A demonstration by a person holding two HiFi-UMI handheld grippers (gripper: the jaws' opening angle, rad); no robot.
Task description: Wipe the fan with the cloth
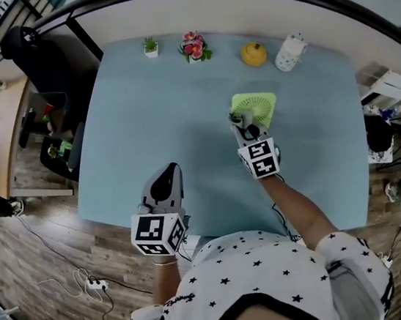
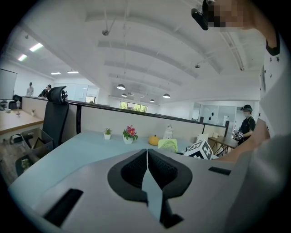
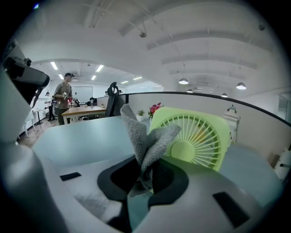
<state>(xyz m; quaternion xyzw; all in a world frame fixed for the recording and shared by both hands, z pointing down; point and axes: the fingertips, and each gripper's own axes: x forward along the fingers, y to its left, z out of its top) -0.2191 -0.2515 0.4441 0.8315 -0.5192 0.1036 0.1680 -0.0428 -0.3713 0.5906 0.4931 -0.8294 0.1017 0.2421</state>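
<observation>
1 crumpled grey cloth (image 3: 144,136) stands before green fan (image 3: 194,142)

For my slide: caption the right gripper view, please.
Right gripper pinches a grey cloth in front of the green fan.

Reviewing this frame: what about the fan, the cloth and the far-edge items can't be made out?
- Whether the grey knitted cloth touches the lime-green square fan: the right gripper view overlaps them without depth, and in the head view the right gripper covers that spot.
- Fan's lower edge: partly hidden behind the gripper's body in the right gripper view.
- White object at the light blue table's far edge: too small to identify in any view.
</observation>
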